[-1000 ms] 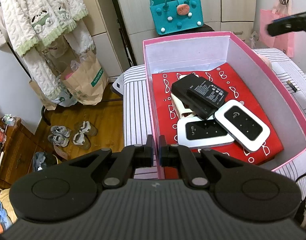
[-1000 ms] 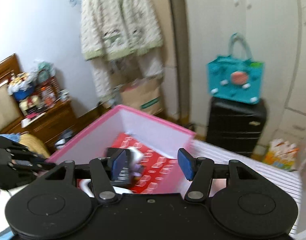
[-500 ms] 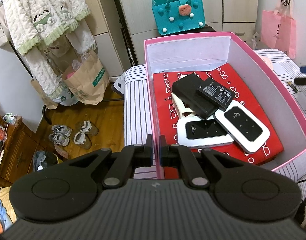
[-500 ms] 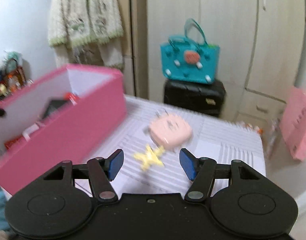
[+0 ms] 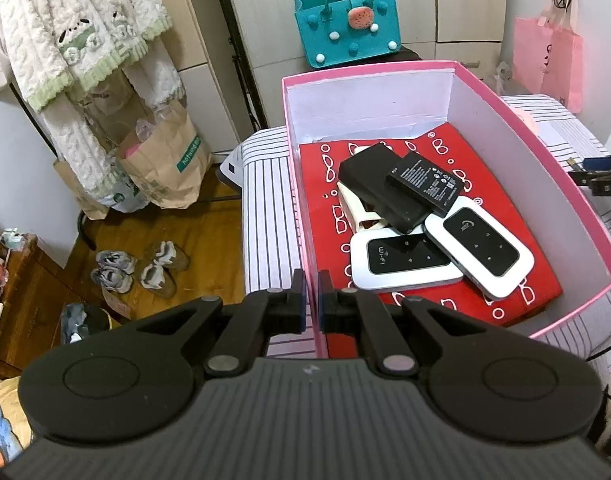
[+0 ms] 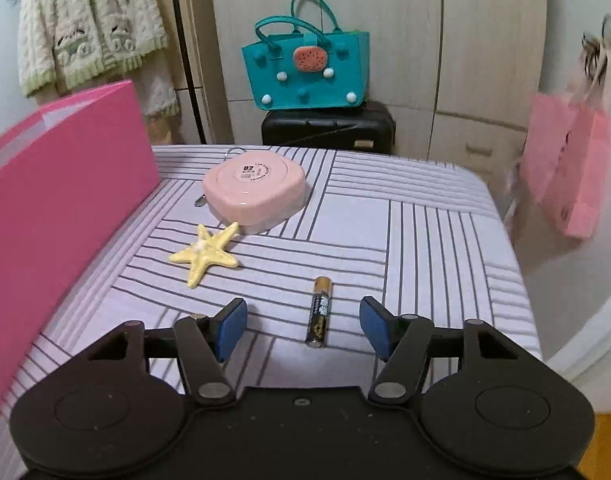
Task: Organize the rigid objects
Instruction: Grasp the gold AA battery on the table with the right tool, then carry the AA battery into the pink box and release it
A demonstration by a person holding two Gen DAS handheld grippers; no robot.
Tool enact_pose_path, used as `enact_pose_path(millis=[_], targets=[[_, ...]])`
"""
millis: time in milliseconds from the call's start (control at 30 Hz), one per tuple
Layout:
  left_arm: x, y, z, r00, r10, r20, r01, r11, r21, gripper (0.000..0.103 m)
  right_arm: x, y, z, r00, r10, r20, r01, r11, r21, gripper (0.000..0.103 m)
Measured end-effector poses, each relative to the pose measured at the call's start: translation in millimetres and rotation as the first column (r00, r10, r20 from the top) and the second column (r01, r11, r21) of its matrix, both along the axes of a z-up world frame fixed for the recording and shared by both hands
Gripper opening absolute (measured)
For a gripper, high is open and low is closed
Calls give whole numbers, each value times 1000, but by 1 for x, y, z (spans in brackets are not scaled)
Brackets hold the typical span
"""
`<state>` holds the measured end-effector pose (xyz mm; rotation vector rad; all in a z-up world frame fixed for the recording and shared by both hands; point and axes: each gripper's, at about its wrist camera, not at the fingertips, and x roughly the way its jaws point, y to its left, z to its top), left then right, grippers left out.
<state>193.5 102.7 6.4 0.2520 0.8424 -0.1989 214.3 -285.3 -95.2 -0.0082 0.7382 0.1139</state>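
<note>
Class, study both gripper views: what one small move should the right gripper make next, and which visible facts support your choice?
Probably ease the right gripper down over the battery until its jaws, now closing, can clamp it. The battery lies loose on the striped mattress, between the pads but untouched. The left gripper is shut on the pink box wall, steadying it for the drop-off.

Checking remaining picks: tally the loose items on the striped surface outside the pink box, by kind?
Round pale pink plastic case: 1
Yellow star-shaped starfish figure: 1
Black and gold cylindrical battery: 1
Total: 3
</note>
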Motion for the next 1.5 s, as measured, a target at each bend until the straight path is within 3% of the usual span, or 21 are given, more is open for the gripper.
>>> enact_pose_path(millis=[33, 100, 133, 467, 567, 800, 933, 1067, 1167, 1300, 1500], targets=[[0, 1, 0, 1000, -2, 0, 2, 1000, 0, 5, -1, 1, 1, 1000, 6, 5, -6, 1000, 7, 52], [-1, 3, 0, 1000, -4, -1, 4, 1000, -4, 5, -4, 5, 2, 1000, 15, 5, -15, 1000, 7, 17], [-2, 3, 1, 1000, -4, -1, 4, 1000, -7, 5, -5, 6, 4, 1000, 18, -3, -18, 1000, 13, 11], [-1, 8, 2, 1000, -6, -2, 6, 999, -32, 5, -24, 13, 16, 1000, 15, 17, -16, 999, 45, 11], [-2, 9, 3, 1000, -3, 1, 3, 999, -42, 5, -31, 17, 34, 1000, 6, 13, -8, 988, 154, 11], [-3, 11, 4, 1000, -3, 3, 3, 998, -62, 4, -45, 64, 97, 977, 183, 114, -207, 941, 266, 11], [-6, 12, 5, 1000, -8, 17, 10, 998, -70, 5, -42, 98, 111, 943, 313, 112, -332, 884, 328, 11], [-3, 18, 5, 1000, -15, 7, 16, 995, -99, 5, -31, 138, 109, 906, 419, 57, -411, 839, 357, 11], [-2, 20, 5, 1000, -16, 6, 17, 994, -109, 5, -18, 167, 103, 865, 501, -11, -462, 807, 367, 11], [0, 20, 9, 1000, -21, 1, 21, 993, -115, 5, -4, 199, 100, 787, 611, -86, -546, 754, 365, 11], [-1, 18, 8, 999, -38, 1, 38, 994, -99, 5, 6, 231, 82, 729, 654, -200, -597, 751, 282, 12]])
